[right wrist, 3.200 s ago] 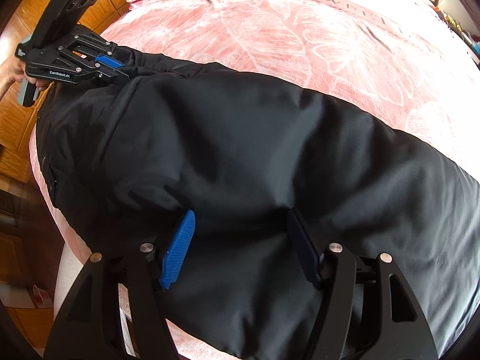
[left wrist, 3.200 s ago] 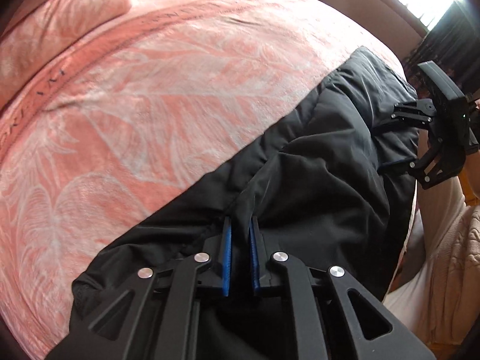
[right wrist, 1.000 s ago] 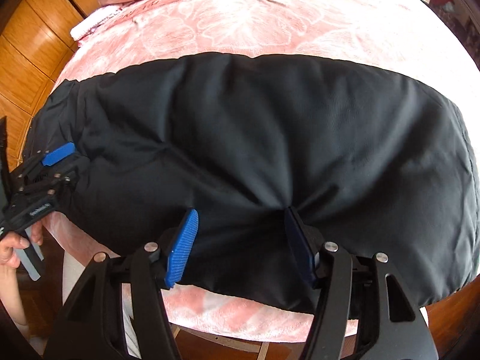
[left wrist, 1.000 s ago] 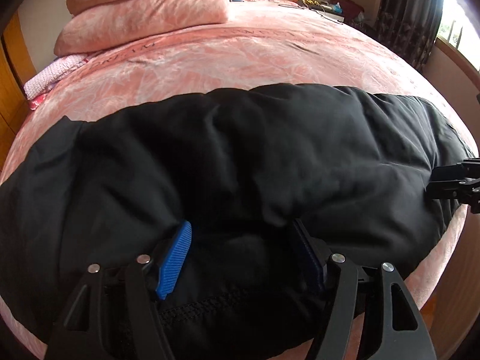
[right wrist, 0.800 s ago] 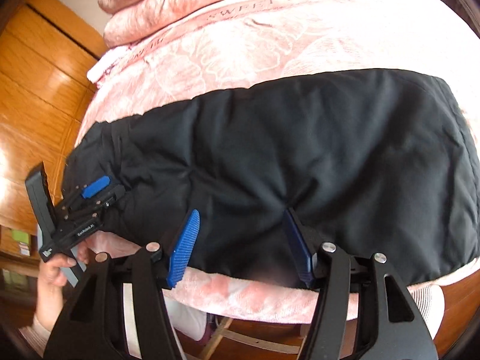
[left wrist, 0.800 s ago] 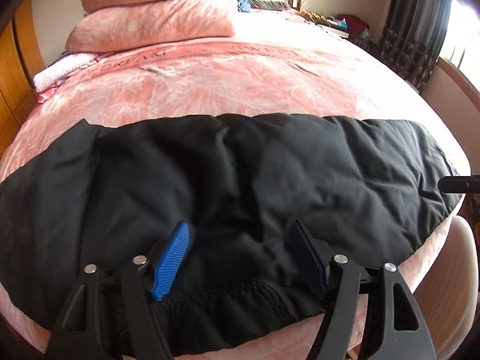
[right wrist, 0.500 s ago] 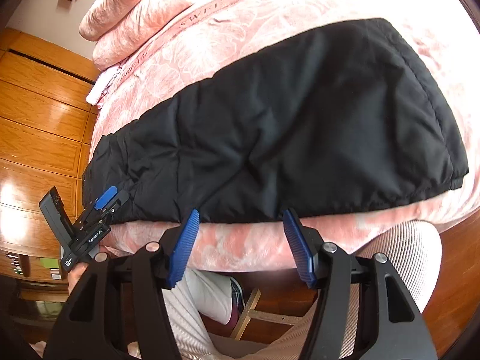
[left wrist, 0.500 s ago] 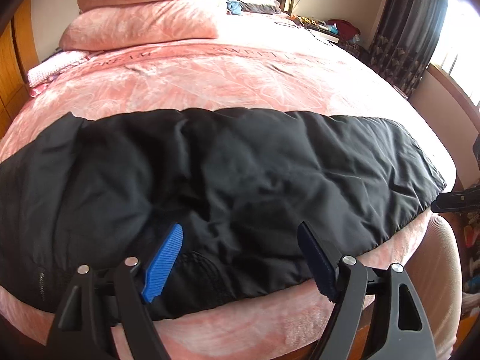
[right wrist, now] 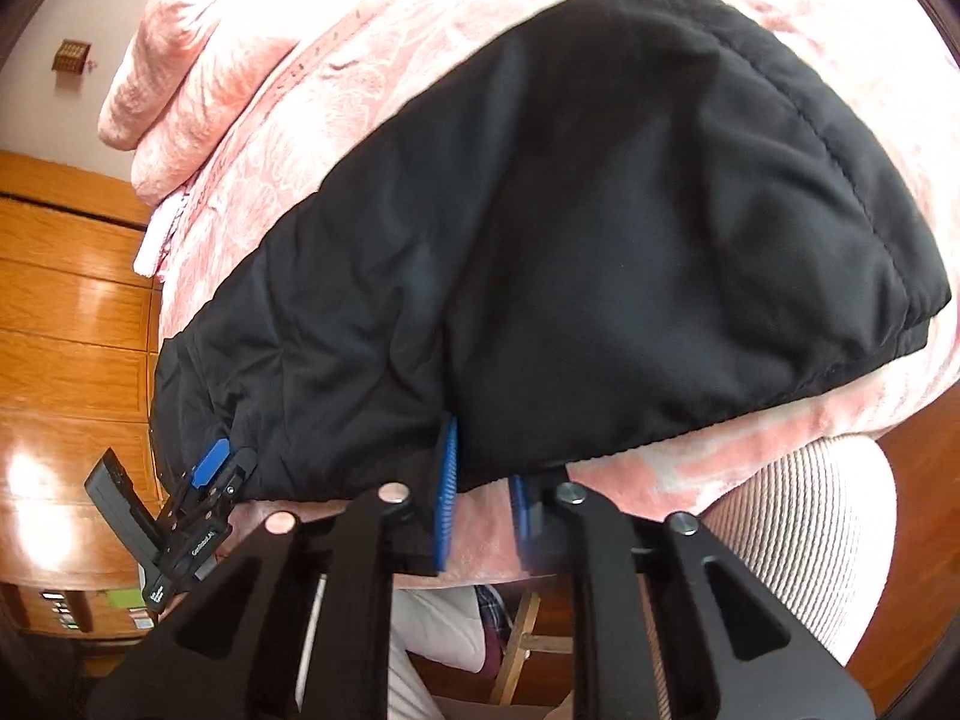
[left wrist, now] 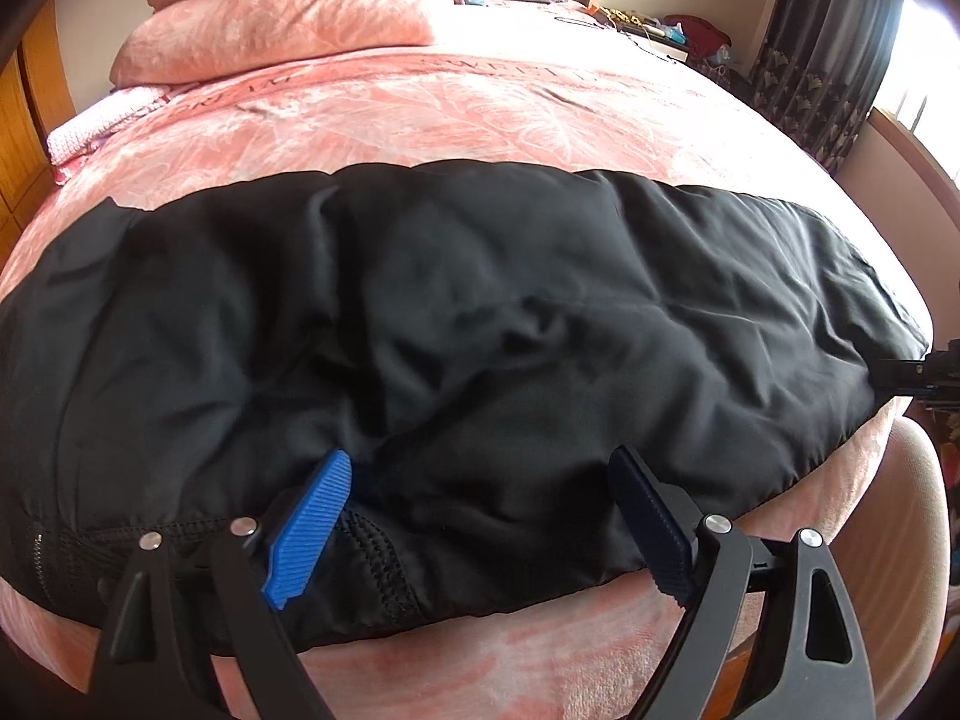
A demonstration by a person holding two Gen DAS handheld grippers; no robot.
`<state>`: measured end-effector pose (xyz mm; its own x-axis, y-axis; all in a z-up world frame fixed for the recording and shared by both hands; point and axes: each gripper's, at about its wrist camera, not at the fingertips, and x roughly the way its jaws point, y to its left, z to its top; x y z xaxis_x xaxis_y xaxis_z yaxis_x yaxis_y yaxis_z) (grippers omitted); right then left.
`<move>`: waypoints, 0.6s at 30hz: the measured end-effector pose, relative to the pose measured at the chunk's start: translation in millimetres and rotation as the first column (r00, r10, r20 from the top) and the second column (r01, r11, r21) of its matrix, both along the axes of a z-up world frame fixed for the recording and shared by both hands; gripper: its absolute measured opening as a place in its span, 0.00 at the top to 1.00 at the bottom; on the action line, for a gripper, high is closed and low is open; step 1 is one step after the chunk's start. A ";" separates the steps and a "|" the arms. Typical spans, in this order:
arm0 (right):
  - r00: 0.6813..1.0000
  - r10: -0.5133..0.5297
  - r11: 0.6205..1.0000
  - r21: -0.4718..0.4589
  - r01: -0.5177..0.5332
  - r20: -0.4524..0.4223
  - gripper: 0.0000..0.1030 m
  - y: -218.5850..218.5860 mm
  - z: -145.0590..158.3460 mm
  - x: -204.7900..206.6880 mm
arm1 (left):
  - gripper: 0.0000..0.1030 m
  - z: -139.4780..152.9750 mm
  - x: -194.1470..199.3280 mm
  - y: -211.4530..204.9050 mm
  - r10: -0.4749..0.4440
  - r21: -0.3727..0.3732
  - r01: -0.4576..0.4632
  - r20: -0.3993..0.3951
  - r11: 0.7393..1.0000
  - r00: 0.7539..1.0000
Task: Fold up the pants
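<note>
The black pants (left wrist: 480, 324) lie flat along the near edge of the bed (left wrist: 480, 114), running from its left side to near its right corner, w/ the long side parallel to that edge. The fabric is puffy and wrinkled, esp. around the middle; a stitched hem and mesh lining show at the near-left end, and the near fold hangs slightly over the bed edge.

Our left gripper (left wrist: 480, 516) sits at the near edge, jaws spread wide, nothing between them. Its blue pad (left wrist: 309, 531) touches the cloth by the mesh lining; the other pad rests against the near hem.

Our right gripper (right wrist: 483, 504) is below the bed edge near the right end of the pants, jaws narrowed to a small gap. No fabric shows between the pads, only pink bedspread behind; the left pad tip overlaps the hem, contact unclear.

Beyond the pants: pink pillows (left wrist: 288, 18) at the far-left corner, wooden cabinets (right wrist: 66, 324) past the left side, dark curtain (left wrist: 828, 42) on the right.
</note>
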<state>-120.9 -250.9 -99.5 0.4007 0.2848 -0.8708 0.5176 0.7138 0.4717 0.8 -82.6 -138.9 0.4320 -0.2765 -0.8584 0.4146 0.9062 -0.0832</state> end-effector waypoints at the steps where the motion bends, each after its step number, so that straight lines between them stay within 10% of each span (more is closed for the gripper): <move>1: 1.000 0.004 1.000 -0.014 -0.004 -0.008 0.91 1.0 0.7 0.1 | 0.13 -1.6 -0.4 -1.6 -0.004 0.010 0.004 0.007 1.000 1.000; 7: 0.992 0.044 0.990 -0.127 -0.059 -0.117 0.85 14.1 -10.1 11.1 | 0.13 3.3 -5.0 0.4 0.012 0.020 -0.012 0.016 1.000 1.000; 11: 0.991 0.077 0.976 -0.195 -0.098 -0.108 0.64 24.6 13.3 7.4 | 0.13 29.2 -19.2 27.7 0.070 -0.030 -0.068 0.059 0.997 0.996; 18: 0.979 0.191 0.947 -0.249 -0.202 -0.069 0.64 63.2 49.8 10.3 | 0.16 49.4 -28.5 126.5 0.332 -0.086 -0.328 0.040 0.941 0.942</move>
<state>-110.5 -187.8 -49.7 0.3193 0.1219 -0.9398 0.3712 0.8963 0.2424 -27.7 43.9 -89.5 0.5550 -0.1748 -0.8133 0.0988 0.9846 -0.1442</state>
